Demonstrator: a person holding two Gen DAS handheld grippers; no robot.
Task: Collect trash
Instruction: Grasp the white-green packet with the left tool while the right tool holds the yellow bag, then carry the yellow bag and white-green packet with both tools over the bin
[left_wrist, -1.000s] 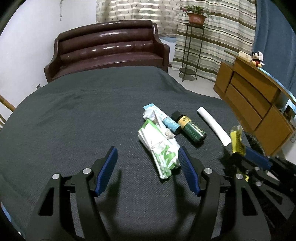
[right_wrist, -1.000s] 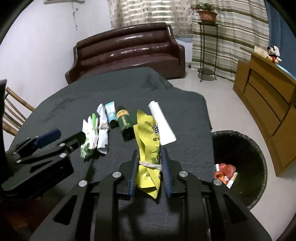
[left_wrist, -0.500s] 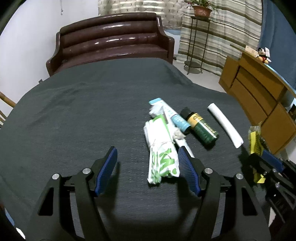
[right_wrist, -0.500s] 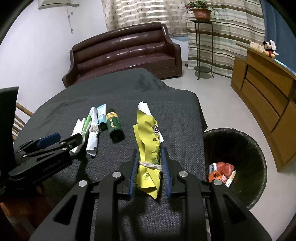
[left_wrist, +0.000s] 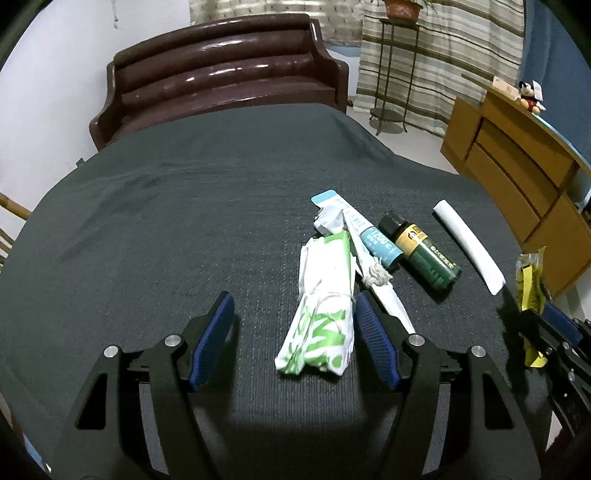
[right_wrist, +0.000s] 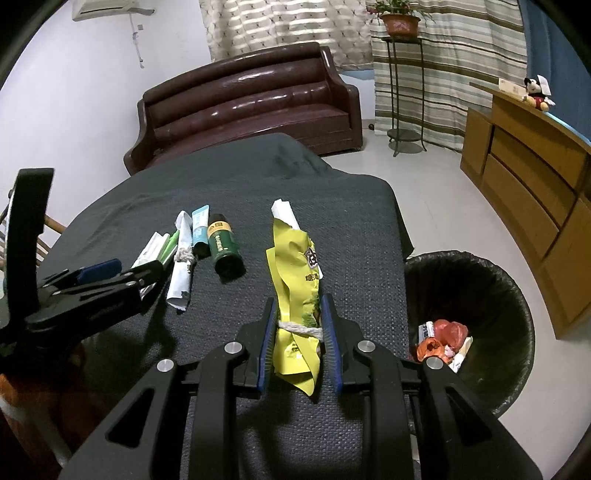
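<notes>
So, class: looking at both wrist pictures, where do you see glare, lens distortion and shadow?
Left wrist view: glare streaks on the glossy sofa; the fisheye bows the cabinet; the open left gripper casts shadow on the table cloth.
Right wrist view: dark vignette at the corners; the right gripper, shut on the yellow wrapper, is sharp; the bin interior is dim.

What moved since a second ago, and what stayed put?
The open left tool slid over until the green-and-white wrapper lay between its fingers; it is not gripped yet. The right tool kept its hold on the yellow wrapper. The bottle and tube stayed put.
</notes>
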